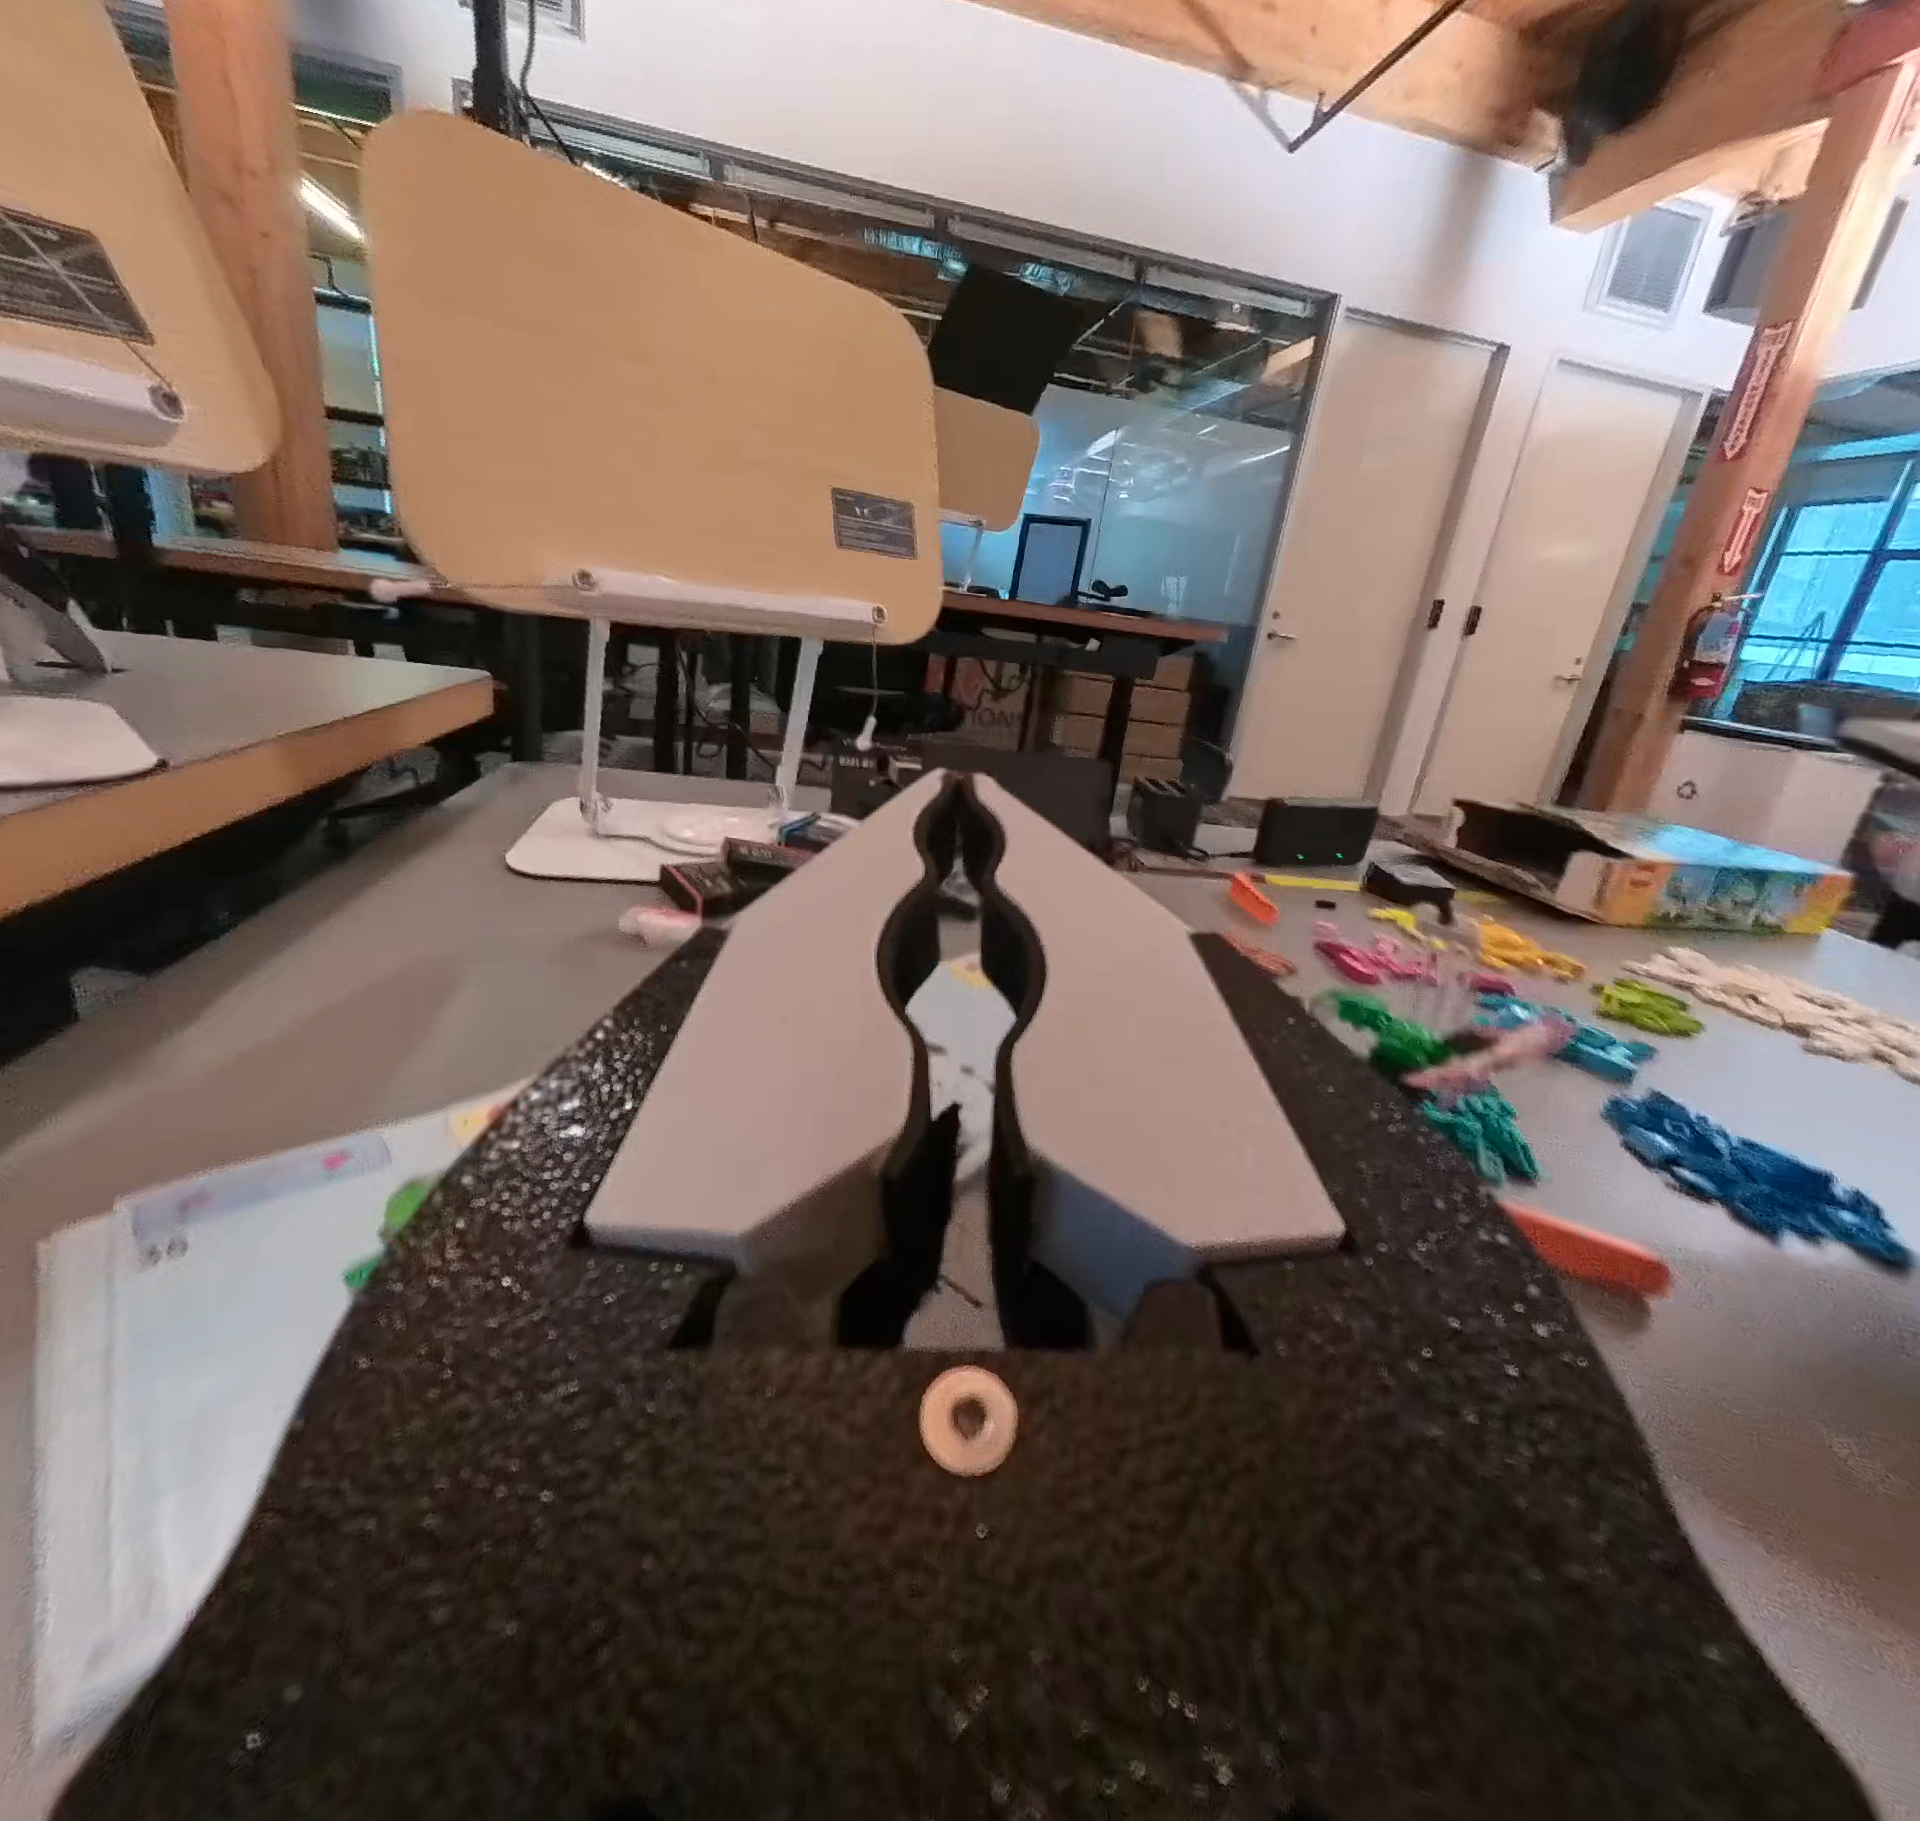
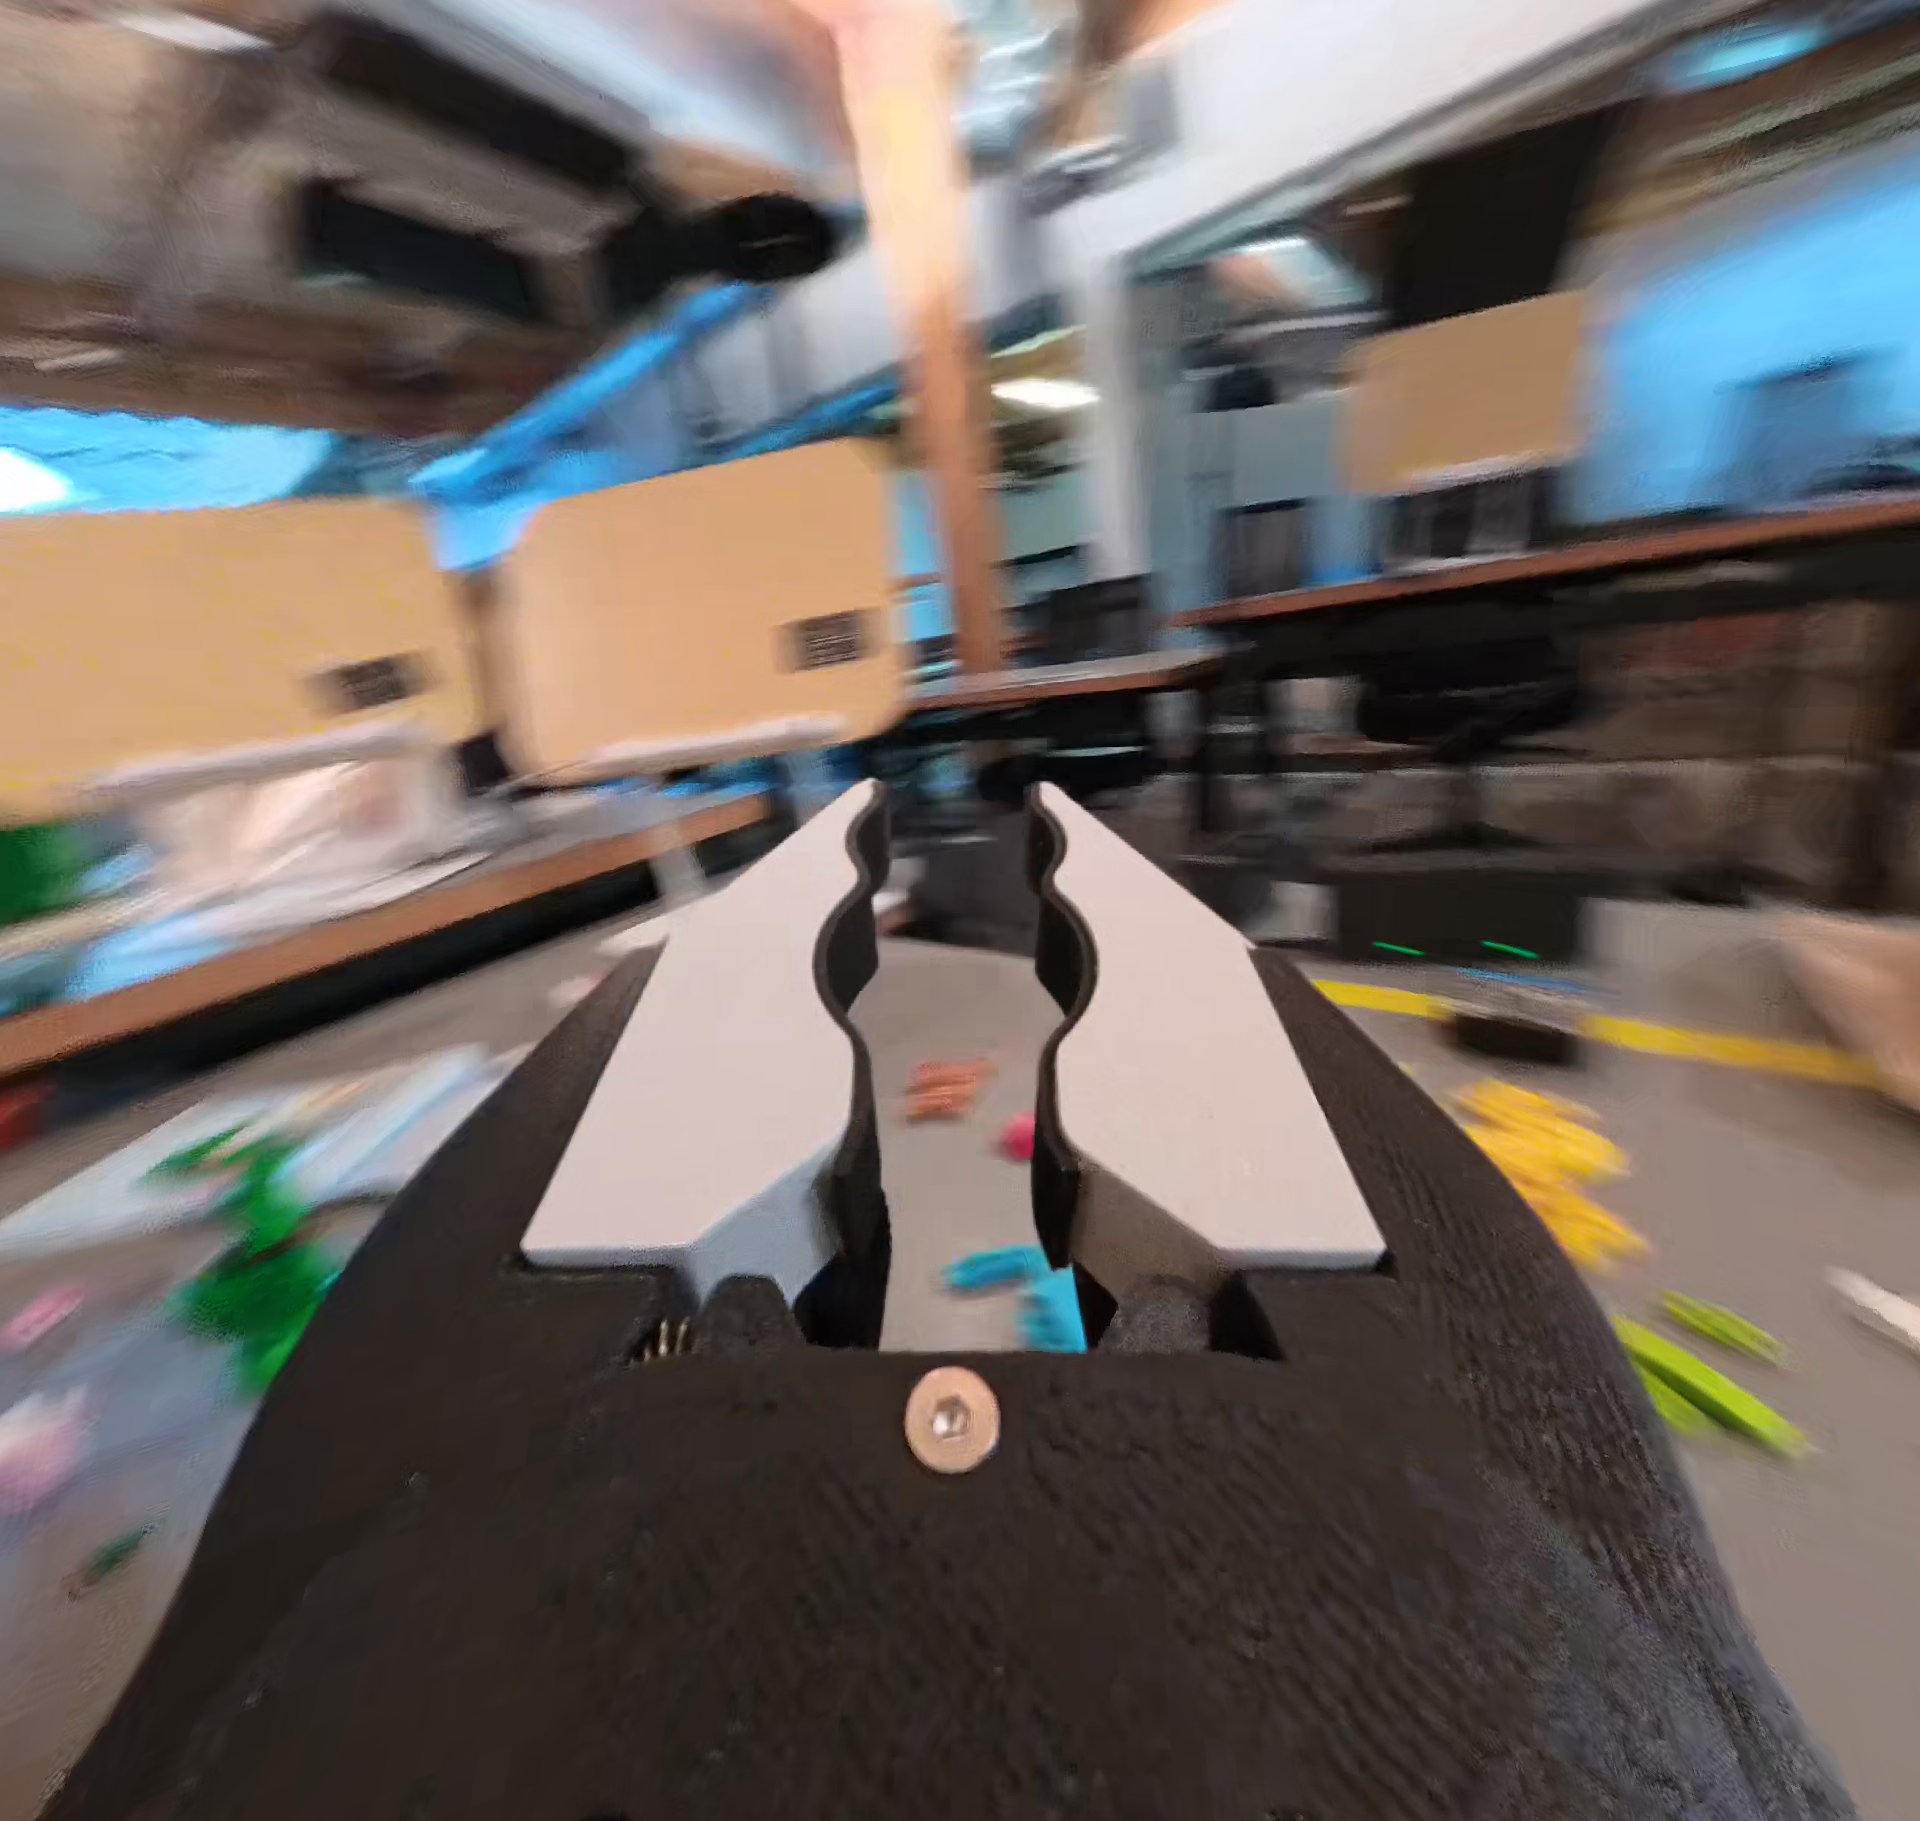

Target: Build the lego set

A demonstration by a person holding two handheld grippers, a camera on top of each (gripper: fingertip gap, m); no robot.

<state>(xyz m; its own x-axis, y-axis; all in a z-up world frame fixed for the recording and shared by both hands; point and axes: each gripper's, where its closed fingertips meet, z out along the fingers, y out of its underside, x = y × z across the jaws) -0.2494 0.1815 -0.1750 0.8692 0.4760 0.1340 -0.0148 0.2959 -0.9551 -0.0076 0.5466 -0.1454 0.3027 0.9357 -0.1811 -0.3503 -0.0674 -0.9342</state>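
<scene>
Lego pieces lie sorted by colour on the grey table (image 1: 1714, 1439): dark blue pile (image 1: 1756, 1189), teal pile (image 1: 1481, 1132), green pile (image 1: 1387, 1028), pink pieces (image 1: 1382, 961), yellow pieces (image 1: 1517, 956), white pile (image 1: 1787, 1008). My left gripper (image 1: 954, 784) is shut with nothing between its tips and hovers above the table, left of the piles. An instruction booklet (image 1: 239, 1283) lies under its left side. My right gripper (image 2: 956, 800) is open and empty above the table; the right wrist view is motion-blurred. Below it lie cyan pieces (image 2: 1003, 1267), orange pieces (image 2: 940, 1085), yellow pieces (image 2: 1548, 1169) and green pieces (image 2: 255, 1272).
The opened lego box (image 1: 1652, 872) lies at the far right. A book stand with a wooden board (image 1: 644, 441) stands at the table's far side beside small black boxes (image 1: 717, 878). A black charger (image 1: 1314, 829) sits further back. An orange separator tool (image 1: 1590, 1262) lies near the blue pile.
</scene>
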